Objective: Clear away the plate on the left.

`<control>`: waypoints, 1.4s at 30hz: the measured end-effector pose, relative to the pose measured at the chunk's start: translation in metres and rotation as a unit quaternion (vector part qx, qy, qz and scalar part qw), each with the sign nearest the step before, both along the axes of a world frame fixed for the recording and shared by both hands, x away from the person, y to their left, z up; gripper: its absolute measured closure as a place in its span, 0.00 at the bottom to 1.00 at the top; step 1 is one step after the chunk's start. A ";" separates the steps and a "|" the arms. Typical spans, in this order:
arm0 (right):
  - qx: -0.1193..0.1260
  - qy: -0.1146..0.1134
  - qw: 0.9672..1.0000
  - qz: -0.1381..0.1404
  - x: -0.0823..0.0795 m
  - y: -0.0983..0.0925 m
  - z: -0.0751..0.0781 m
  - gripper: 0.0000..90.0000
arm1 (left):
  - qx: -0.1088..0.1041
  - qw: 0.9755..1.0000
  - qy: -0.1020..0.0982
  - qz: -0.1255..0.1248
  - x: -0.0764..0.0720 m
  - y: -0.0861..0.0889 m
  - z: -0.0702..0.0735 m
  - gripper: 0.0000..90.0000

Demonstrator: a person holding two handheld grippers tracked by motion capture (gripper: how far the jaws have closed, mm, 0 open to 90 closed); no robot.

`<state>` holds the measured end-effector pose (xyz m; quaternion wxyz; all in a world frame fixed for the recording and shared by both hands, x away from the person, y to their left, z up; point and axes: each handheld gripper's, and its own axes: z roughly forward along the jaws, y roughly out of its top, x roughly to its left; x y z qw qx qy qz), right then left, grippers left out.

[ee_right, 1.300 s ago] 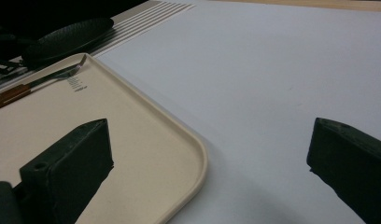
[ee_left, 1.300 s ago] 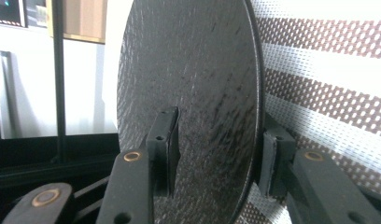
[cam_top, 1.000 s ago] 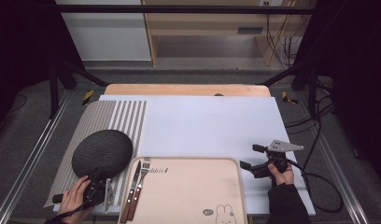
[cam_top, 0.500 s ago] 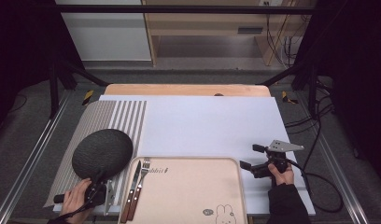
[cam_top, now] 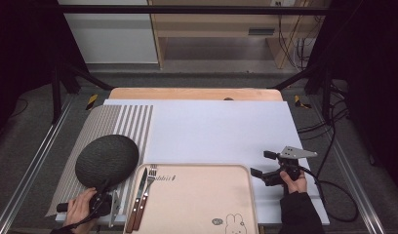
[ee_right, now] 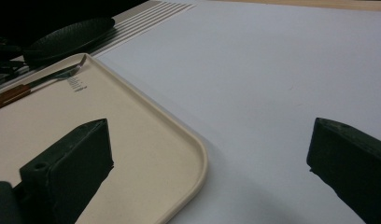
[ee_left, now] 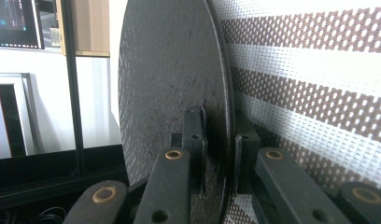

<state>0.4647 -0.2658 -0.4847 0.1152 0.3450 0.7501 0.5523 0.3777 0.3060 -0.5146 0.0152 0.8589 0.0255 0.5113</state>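
Now my left fingers [ee_left: 215,140] have just closed, pinching the dark round plate's [cam_top: 107,160] rim on the striped woven mat [cam_top: 120,119].
Up close, its pebbled matte face stands edge-on; from above, my right gripper [cam_top: 259,164] gapes empty beside the smooth beige tray [cam_top: 202,202].

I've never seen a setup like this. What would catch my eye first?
Probably the dark round plate at the table's near left, its rim pinched by the left gripper, whose jaws have just been closing on it. Beside it lies a beige tray carrying a knife and fork, while the right gripper waits open.
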 end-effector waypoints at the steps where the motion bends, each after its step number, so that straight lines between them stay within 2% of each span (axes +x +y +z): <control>1: 0.000 0.000 1.000 0.000 0.000 0.000 0.000 0.00 | 0.001 1.000 0.000 0.000 0.000 0.000 0.000 0.89; 17: 0.000 -0.002 1.000 0.000 0.000 0.000 0.000 0.00 | 0.017 1.000 -0.008 0.000 -0.002 -0.002 -0.001 0.91; 26: 0.000 -0.001 1.000 -0.001 0.000 0.000 0.000 0.00 | 0.013 1.000 -0.024 -0.004 -0.003 -0.002 0.004 0.94; 38: -0.001 0.001 1.000 -0.001 0.000 0.000 0.000 0.00 | 0.000 1.000 -0.024 -0.007 -0.002 -0.001 0.008 0.95; 42: -0.003 0.000 1.000 -0.001 0.001 0.000 -0.001 0.00 | 0.002 1.000 -0.023 -0.009 -0.002 -0.001 0.009 0.95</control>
